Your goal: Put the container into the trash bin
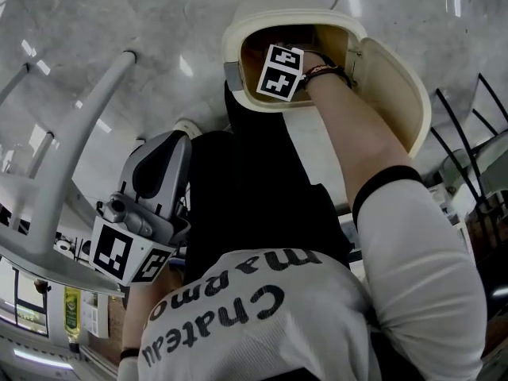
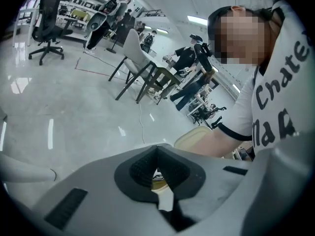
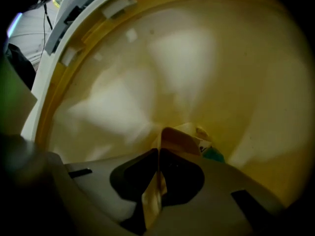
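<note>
The cream trash bin (image 1: 238, 36) stands on the floor with its lid (image 1: 397, 86) swung open to the right. My right arm reaches down into it; only the gripper's marker cube (image 1: 279, 71) shows above the rim. Inside the bin's yellow wall (image 3: 147, 73), my right gripper (image 3: 159, 154) is shut on a thin flap of the container (image 3: 184, 136), a tan carton with a green patch. My left gripper (image 1: 176, 137) hangs at the left beside my leg, away from the bin. Its jaws (image 2: 157, 149) are shut with nothing held.
A white frame leg (image 1: 79, 133) slants across the left of the head view. Black wire racks (image 1: 468, 125) stand just right of the bin lid. The left gripper view shows grey floor, a white chair at a table (image 2: 142, 68) and an office chair (image 2: 47, 23) farther off.
</note>
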### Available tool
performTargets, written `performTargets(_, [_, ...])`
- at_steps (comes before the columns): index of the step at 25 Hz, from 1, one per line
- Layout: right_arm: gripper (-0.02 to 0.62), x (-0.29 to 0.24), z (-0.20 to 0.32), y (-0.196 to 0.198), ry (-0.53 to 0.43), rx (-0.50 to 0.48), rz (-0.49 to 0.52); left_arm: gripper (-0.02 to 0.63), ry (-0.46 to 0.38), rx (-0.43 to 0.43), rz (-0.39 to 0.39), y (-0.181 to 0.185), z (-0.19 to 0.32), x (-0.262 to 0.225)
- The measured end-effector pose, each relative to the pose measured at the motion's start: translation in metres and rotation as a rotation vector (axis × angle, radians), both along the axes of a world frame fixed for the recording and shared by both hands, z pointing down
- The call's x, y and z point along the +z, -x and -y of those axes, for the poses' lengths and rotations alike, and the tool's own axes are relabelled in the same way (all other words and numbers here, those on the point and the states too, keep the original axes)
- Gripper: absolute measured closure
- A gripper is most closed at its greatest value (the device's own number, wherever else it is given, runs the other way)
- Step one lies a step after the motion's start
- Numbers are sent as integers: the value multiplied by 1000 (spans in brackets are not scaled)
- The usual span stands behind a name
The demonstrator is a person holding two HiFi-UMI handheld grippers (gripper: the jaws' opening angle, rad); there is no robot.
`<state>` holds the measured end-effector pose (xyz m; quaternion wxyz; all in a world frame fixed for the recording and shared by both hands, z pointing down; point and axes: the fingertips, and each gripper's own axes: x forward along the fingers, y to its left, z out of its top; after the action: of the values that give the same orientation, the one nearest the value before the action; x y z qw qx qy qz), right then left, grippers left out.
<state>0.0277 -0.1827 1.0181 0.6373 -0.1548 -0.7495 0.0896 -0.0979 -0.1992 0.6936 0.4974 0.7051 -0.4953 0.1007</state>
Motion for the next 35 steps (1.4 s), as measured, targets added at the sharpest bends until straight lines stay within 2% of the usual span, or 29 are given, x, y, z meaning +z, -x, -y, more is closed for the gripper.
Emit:
performTargets(4, [554, 3, -4, -8, 0, -8, -28, 583, 6, -22, 0, -2, 0, -6])
performTargets(9, [554, 0, -3, -8, -11, 32, -61, 583, 22, -45, -12, -4, -4, -15])
performTargets(12, [554, -10, -3, -7, -27, 53, -73, 583, 2, -51, 4, 2, -1, -28])
performTargets(17, [554, -48, 17, 1, -72, 177, -60, 583, -67, -53, 25, 7, 11, -62])
performTargets(19, [554, -68, 45, 7, -126, 272, -44, 583, -132, -38, 39, 7, 20, -77])
performTargets(22, [554, -115, 62, 6, -141, 470, -32, 583, -208, -18, 63, 9, 26, -113])
performTargets(25, [554, -171, 67, -6, -145, 704, -17, 583, -271, -24, 64, 12, 30, -155])
performTargets(30, [555, -267, 50, -42, -161, 1117, 7, 583, -326, 7, 12, 5, 10, -219])
performTargets(33, [555, -324, 66, -49, -187, 1319, 115, 583, -395, 6, -12, 3, 10, -248])
performTargets(35, [555, -362, 75, -47, -173, 1429, 213, 583, -447, 23, 3, 3, 9, -269])
